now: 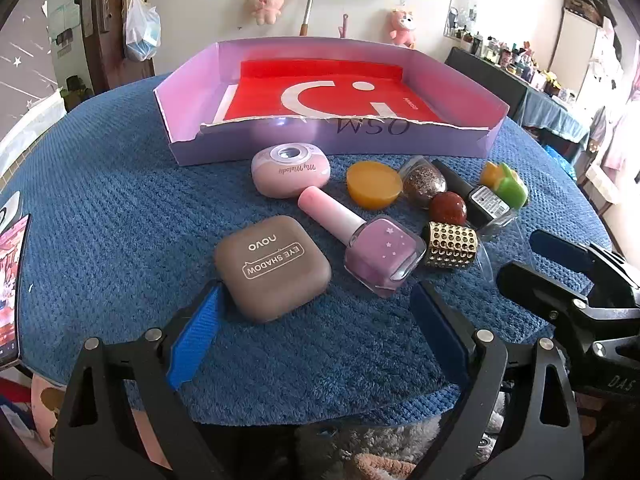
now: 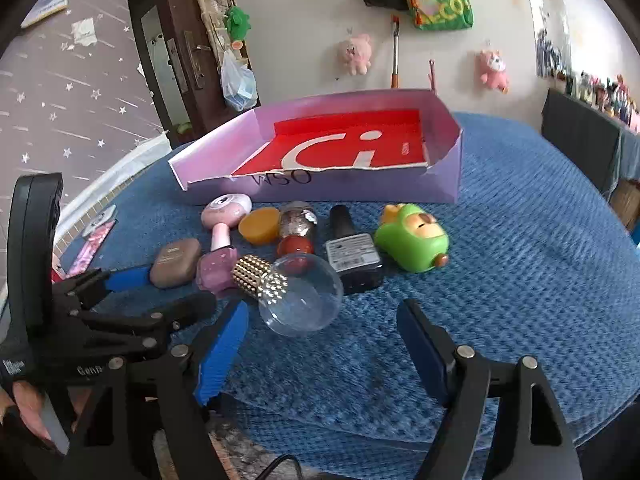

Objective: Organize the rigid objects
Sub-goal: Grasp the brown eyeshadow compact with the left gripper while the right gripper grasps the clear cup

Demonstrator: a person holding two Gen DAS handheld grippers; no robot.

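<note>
1. The left claw (image 1: 316,320) hangs low over the blue-towelled surface (image 1: 120,208) with its blue pads spread apart and nothing clenched between them.
2. Its left pad lies just beside the near corner of the brown eye shadow case (image 1: 273,266); from this view I cannot tell whether pad and case are touching.
3. The right claw (image 2: 320,344) is also released, its pads standing to either side of bare towel just in front of the clear dome-shaped piece (image 2: 301,294).
4. A lilac cardboard tray (image 1: 360,142) with a torn near wall and a red sheet on its floor sits at the far side of the surface, with none of the small things in it.
5. The things to be sorted lie in a cluster on the towel between the tray and the claws.
6. A pink rounded case (image 1: 291,174) rests just in front of the tray wall, with an orange disc (image 1: 374,184) beside it.
7. A pink-capped lilac polish bottle (image 1: 364,242) lies on its side, its base near the gold studded cylinder (image 1: 451,245).
8. A glitter-filled bottle (image 1: 424,183), a dark red ball (image 1: 448,208) and a black bottle (image 2: 352,252) crowd together behind the cylinder.
9. A green toy (image 2: 412,242) sits at the cluster's right end, just beside the black bottle.
</note>
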